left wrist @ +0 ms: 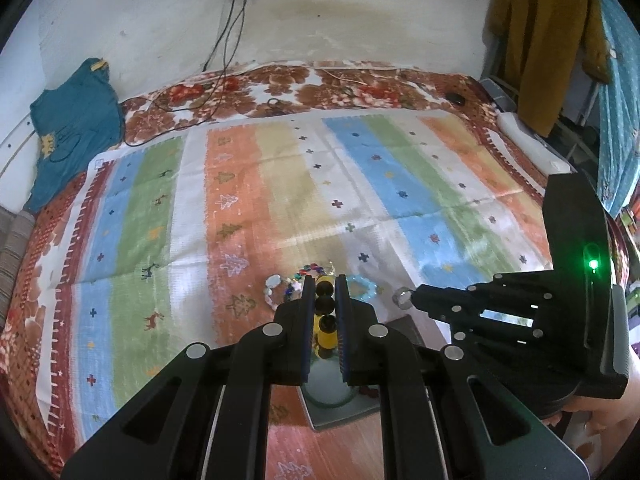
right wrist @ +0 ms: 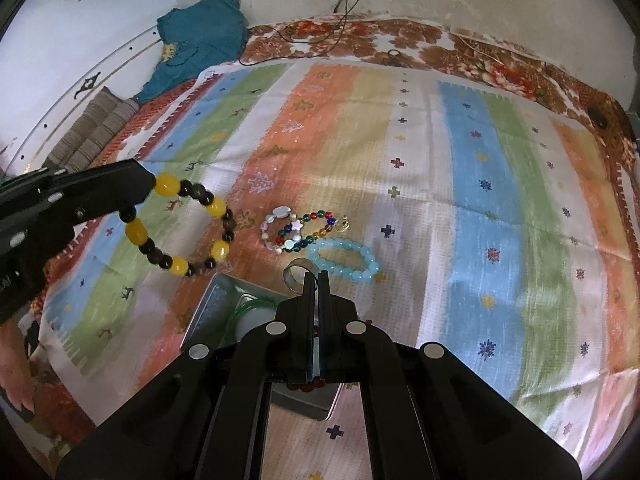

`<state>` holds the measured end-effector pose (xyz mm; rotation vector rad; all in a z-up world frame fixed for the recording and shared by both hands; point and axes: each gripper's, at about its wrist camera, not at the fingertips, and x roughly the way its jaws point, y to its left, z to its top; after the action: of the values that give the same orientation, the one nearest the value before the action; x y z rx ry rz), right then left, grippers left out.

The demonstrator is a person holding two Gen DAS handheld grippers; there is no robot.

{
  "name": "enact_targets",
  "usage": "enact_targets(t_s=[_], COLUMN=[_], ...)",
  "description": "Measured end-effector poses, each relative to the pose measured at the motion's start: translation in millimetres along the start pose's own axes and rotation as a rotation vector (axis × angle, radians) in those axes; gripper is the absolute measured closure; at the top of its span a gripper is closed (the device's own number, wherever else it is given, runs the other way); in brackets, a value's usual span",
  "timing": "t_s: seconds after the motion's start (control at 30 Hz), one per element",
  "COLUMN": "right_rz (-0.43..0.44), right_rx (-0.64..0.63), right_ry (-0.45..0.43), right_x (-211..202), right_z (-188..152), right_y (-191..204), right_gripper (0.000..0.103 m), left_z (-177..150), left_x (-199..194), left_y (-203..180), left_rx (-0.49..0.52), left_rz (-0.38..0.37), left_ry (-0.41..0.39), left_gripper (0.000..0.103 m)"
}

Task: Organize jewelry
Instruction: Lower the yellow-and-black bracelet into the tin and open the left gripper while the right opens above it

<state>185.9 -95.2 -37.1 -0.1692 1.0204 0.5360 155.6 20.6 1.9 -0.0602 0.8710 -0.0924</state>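
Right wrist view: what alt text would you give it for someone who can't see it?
A shut right gripper pinches a silver ring above a grey tray. To its left, the left gripper holds up a yellow-and-black bead bracelet; three more bracelets, one pale blue, lie on a striped cloth.
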Motion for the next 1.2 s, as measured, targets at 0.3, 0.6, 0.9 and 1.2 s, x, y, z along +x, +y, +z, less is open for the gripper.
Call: enact_targets(t_s=[0.3,0.6,0.9,1.2], right_rz=[0.037,0.058,-0.007,-0.019], right_rx=[0.005,-0.024,0.005,0.029], right_ry=[0.005,0.055,0.050,0.062], right_x=[-8.8,-5.6,-7.0,-0.5], right_z=[-14.5,-28.3,-30.8,-25.4], right_y=[5.7,17.7,6.3,-2.3], right_gripper=[0.100,0.100,0.057,0.055], left_z=[-12.0,-23.1,-26.9,-24.7], left_x=[-9.2,-11.4,-2.1,11.2], left_y=[-6.1,-7.8,16.5,28.5], left_rx=[-0.005,-0.033,-0.103,-0.131], left_rz=[-0.020,-0.034,0.026,0.069], left_ry=[0.000,0.027,0.058,0.075], left_gripper=[0.094,0.093,0.090,0.072])
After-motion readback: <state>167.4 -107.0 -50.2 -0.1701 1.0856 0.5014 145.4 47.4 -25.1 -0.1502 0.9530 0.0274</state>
